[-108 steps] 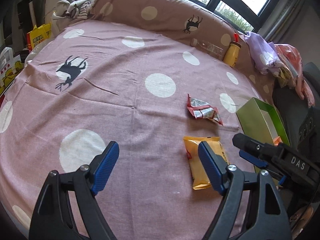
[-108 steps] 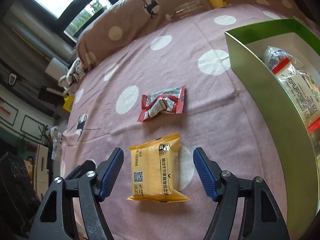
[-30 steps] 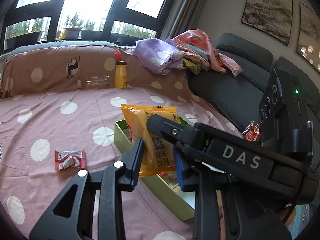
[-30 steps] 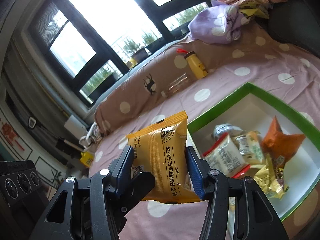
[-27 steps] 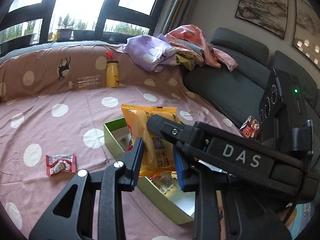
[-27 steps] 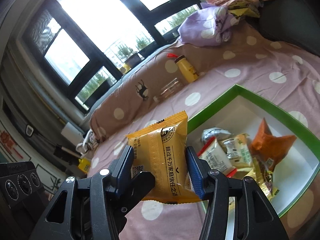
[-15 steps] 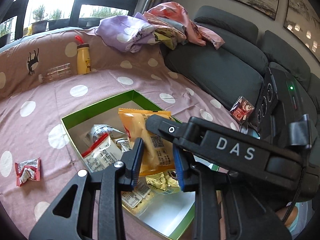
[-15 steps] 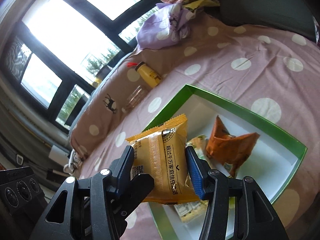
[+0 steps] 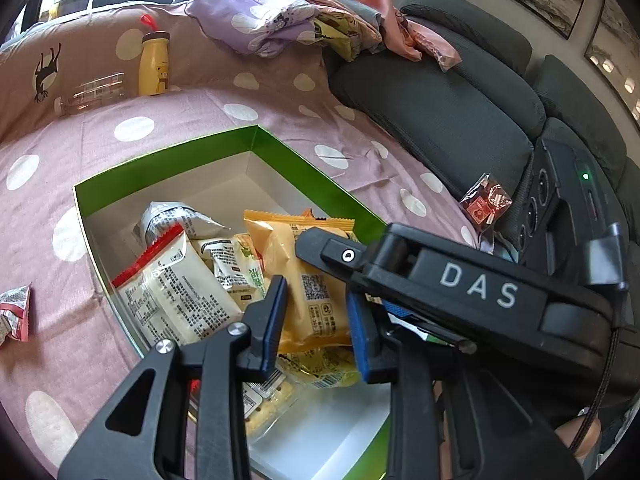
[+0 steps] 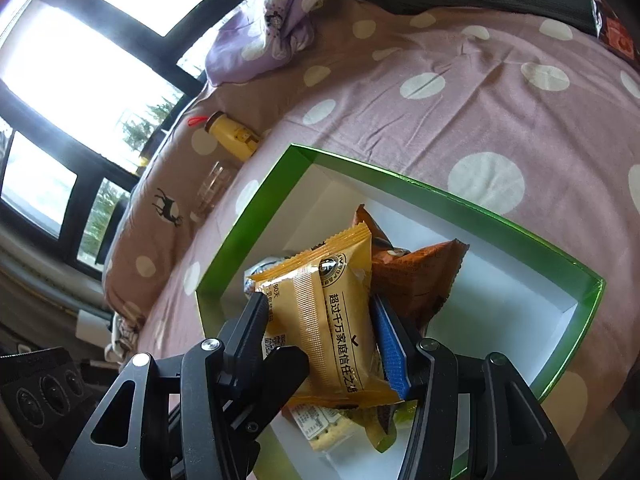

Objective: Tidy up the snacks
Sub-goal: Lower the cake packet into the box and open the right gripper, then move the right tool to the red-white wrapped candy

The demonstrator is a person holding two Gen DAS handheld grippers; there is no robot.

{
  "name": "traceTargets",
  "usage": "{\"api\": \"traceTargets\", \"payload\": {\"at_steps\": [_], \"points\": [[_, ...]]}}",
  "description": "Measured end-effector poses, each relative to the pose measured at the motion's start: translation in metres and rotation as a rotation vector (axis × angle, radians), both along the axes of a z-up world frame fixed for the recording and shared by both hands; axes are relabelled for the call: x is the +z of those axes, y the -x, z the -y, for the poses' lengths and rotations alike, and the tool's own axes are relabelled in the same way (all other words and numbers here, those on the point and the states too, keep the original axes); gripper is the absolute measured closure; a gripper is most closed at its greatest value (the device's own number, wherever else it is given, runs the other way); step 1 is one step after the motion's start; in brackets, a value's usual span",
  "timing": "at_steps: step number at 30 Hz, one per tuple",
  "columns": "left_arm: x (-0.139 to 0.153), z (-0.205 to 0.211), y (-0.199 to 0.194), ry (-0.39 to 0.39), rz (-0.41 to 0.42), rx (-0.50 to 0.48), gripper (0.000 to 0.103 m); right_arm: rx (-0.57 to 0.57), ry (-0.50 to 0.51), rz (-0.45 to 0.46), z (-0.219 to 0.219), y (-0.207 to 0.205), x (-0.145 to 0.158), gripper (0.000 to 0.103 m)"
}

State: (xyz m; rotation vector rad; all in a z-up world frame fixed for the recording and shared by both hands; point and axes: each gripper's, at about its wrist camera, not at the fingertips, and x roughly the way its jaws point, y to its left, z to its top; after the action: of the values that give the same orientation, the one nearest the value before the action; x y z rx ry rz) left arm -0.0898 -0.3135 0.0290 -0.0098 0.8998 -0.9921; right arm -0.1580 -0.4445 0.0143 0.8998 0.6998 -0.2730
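Both grippers hold one yellow snack packet (image 9: 308, 284) over the green box (image 9: 168, 156). My left gripper (image 9: 316, 312) is shut on the packet's lower part. My right gripper (image 10: 324, 336) is shut on the same yellow packet (image 10: 328, 312), and its black body crosses the left wrist view. The packet hangs above the green box (image 10: 460, 208), which holds several packets: a white one with a red strip (image 9: 176, 288), a silver one (image 9: 172, 220) and an orange-brown one (image 10: 412, 280). A red and silver packet (image 9: 14, 312) lies on the pink cloth left of the box.
A pink polka-dot cloth (image 9: 132, 128) covers the surface. A yellow bottle (image 9: 154, 64) and a clear bottle (image 9: 92, 92) lie at the back. A grey sofa (image 9: 440, 108) with piled clothes (image 9: 288, 20) stands on the right. A small red packet (image 9: 484, 204) sits by the sofa.
Both grippers carried the yellow packet from the cloth to the box and have lowered it nearer to the packets inside. The grip is unchanged.
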Motion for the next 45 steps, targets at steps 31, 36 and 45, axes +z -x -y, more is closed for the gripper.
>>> {"api": "traceTargets", "payload": {"at_steps": [31,36,45], "points": [[0.011,-0.26,-0.002,-0.064,0.085,0.67,0.011,0.173,0.309,0.108,-0.108,-0.031,0.051,0.013],[-0.014,-0.294,-0.022,-0.083,-0.007,0.783,0.012,0.273,0.377,0.06,-0.144,-0.05,0.043,0.012],[-0.021,-0.322,-0.031,-0.124,-0.067,0.851,0.012,0.491,0.347,-0.053,-0.207,-0.094,0.013,0.01]]}}
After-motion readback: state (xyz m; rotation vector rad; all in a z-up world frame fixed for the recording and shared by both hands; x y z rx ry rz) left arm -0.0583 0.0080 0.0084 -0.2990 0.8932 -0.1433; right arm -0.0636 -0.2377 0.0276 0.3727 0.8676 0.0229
